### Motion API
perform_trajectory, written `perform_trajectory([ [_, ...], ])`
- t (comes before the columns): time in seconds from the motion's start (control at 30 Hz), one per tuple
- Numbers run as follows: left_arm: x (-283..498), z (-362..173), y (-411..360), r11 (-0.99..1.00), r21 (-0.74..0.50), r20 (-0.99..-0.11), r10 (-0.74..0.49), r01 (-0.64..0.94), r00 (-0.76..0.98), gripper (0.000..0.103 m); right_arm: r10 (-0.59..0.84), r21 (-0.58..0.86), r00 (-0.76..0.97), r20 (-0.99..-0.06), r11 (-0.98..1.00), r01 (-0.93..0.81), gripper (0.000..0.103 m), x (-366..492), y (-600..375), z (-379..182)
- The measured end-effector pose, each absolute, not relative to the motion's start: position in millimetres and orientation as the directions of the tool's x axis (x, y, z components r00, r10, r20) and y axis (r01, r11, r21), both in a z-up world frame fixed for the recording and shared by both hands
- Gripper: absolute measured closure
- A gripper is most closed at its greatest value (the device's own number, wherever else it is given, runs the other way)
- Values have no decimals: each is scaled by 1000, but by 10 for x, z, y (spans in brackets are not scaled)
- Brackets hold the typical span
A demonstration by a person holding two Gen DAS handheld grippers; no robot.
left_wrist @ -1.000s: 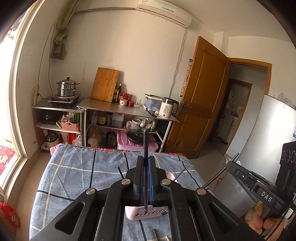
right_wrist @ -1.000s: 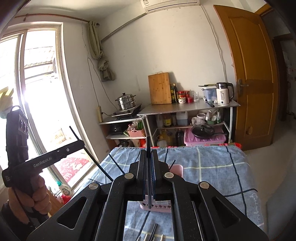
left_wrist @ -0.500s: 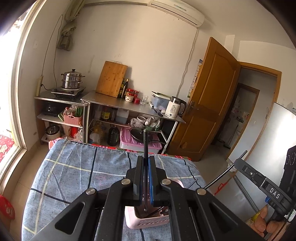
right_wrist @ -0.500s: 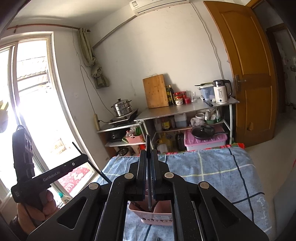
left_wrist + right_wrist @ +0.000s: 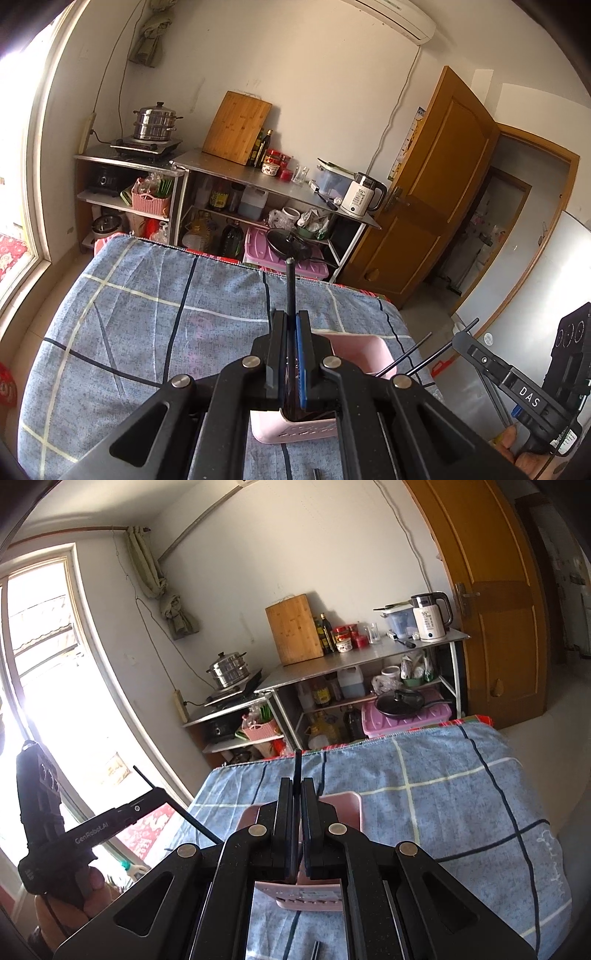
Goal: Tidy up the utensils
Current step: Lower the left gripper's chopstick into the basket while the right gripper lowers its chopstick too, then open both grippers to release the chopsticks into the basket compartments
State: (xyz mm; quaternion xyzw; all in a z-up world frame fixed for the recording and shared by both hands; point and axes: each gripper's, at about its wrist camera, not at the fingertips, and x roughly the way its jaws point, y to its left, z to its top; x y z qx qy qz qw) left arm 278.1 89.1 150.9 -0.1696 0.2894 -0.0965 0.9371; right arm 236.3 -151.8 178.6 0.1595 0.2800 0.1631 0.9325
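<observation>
left gripper (image 5: pixel 291 321) jaws pinched together on a thin black chopstick (image 5: pixel 290 284), stick poking up past the fingertips, its lower end down inside the pink utensil basket (image 5: pixel 364 350) directly under the jaws. right gripper (image 5: pixel 295 790) same deal, jaws pressed tight on another black chopstick (image 5: pixel 297 766) that stands up between them, over that pink basket (image 5: pixel 343 805). basket sits on the table with the blue checked cloth (image 5: pixel 147 314), slotted wall facing the cameras. a dark utensil end (image 5: pixel 317 949) lies on the cloth just in front of the basket, mostly hidden by the gripper body. in the left view the right-hand tool shows at the lower right edge with two thin black rods (image 5: pixel 410 350) reaching toward the basket rim, a hand (image 5: pixel 517 446) gripping it. in the right view the left-hand tool is at the lower left, held by a hand (image 5: pixel 74 893).

past the table edge: metal shelf rack (image 5: pixel 258 177) against the wall with a pink lidded box (image 5: pixel 258 247) and a black pan (image 5: pixel 284 240) on it, bottles, a white kettle (image 5: pixel 364 194), wooden cutting board (image 5: pixel 238 125) leaning upright, steel steamer pot (image 5: pixel 155 120) on a cooktop. wooden door (image 5: pixel 432 192) open on the right, window (image 5: pixel 33 657) on the left.
</observation>
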Motion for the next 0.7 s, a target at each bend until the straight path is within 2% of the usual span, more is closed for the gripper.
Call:
perform_trajectory([
  [0.37, 2850, 1290, 811, 941, -333, -576, -257, 65, 776, 98, 406, 403, 739, -538, 894, -197, 98, 2441, -1526, 1541],
  [0.5, 2760, 1347, 797, 947, -312, -567, -249, 75, 785, 92, 398, 399, 751, -527, 896, -195, 89, 2347, -1591, 1598],
  [0.57, 2687, 1369, 793, 952, -298, -561, -238, 75, 793, 88, 397, 395, 756, -521, 897, -199, 88, 2291, -1610, 1626],
  [0.7, 2499, 1382, 805, 956, -286, -554, -225, 70, 802, 87, 394, 382, 766, -508, 900, -211, 86, 2118, -1663, 1657],
])
